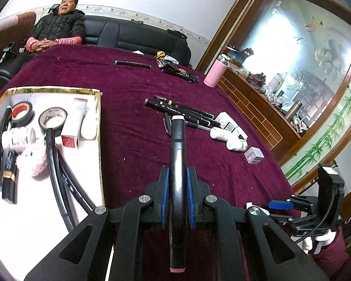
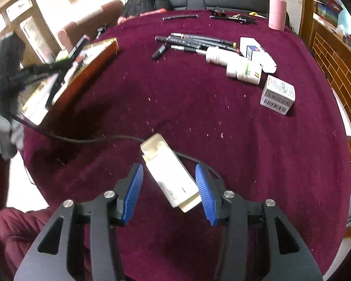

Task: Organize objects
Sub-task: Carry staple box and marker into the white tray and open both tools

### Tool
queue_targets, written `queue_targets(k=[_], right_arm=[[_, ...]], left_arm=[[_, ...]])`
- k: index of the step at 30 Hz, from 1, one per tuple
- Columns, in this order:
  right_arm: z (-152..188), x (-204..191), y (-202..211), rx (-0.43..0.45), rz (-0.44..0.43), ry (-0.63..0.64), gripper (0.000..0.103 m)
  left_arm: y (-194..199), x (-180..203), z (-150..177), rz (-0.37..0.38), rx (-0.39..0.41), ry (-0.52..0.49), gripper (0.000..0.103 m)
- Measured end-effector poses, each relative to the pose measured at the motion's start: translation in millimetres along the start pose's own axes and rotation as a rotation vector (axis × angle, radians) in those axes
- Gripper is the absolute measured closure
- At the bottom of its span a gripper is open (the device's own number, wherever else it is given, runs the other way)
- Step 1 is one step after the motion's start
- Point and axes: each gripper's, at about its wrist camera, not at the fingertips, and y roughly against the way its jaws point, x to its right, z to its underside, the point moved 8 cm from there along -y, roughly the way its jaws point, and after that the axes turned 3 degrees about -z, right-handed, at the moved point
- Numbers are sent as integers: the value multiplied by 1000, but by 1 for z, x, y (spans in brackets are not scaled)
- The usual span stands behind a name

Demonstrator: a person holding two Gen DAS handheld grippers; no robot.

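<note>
My left gripper (image 1: 178, 173) is shut on a black marker (image 1: 177, 145) with pale pink caps, which it holds lengthwise above the maroon cloth. To its left stands the gold-rimmed box (image 1: 53, 89), which holds tape rolls, a white bottle, cables and a pink puff. In the right wrist view, a long white carton (image 2: 168, 175) lies slantwise on the cloth between the blue pads of my right gripper (image 2: 169, 171). The jaws stand apart, and there is a clear gap at the left pad (image 2: 134, 187).
Several black markers (image 1: 182, 112), two white bottles (image 1: 222, 133) and a small carton (image 1: 254, 155) lie mid-table. A pink flask (image 1: 214, 72) stands at the far edge. A person (image 1: 58, 28) sits on the sofa behind. A black cable (image 2: 93, 138) crosses the cloth.
</note>
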Motion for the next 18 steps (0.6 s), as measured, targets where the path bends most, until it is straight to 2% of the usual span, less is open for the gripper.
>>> queue_targets(k=[7,11,18], right_arm=[[1,-8,-23,-35,19,63,58],[0,-12,-23,-43,-6,33,72],[-19,-13,-4,36,-48,-30,72]], left_arm=[[6,-7,4,-15,1,15,92],[11,-15,6,-27,7,31,92],[38,-40,4,-48,52,79,92]])
